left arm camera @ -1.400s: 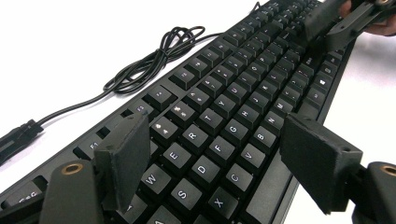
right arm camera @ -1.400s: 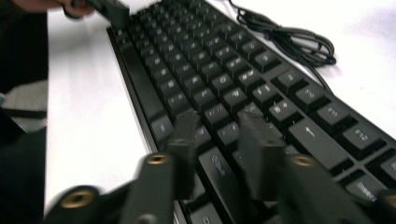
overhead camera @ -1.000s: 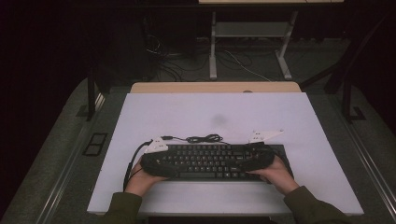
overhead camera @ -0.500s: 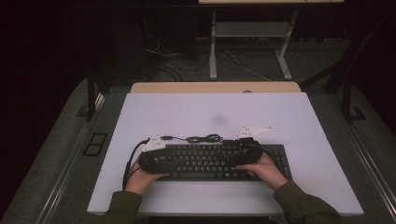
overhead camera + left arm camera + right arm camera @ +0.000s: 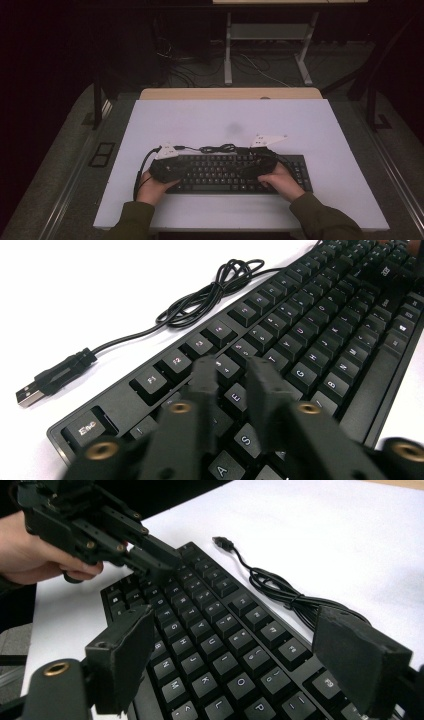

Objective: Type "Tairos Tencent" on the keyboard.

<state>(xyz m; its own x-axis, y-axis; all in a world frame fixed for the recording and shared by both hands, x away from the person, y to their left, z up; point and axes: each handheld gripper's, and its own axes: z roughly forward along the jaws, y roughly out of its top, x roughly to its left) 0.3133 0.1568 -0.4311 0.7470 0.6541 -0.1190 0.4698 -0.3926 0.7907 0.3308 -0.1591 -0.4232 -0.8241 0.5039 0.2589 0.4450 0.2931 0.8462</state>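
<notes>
1. My view of the keyboard (image 5: 320, 330): black plastic, matt keycaps w/ printed legends, frame edge slightly glossy.
2. Cable (image 5: 210, 295) just behind the keyboard: smooth black rubbery sheath; USB plug (image 5: 27, 395) has a shiny metal tip.
3. Tabletop (image 5: 225, 120) under the keyboard: smooth matt white, looks laminate; bare wood strip (image 5: 230, 93) along its far edge.
4. Left gripper (image 5: 232, 377) over the keyboard: matt black plastic, brass-look metal rivets.
5. Right gripper (image 5: 232, 655) pads: rough, dull black, foam-like.
6. Sleeves (image 5: 325, 220) near the keyboard: olive cloth.

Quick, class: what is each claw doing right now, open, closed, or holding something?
Left claw: jaws have just been closing, nearly together, nothing gripped, above the keyboard.
Right claw: jaws have just been opening, wide, empty.
</notes>
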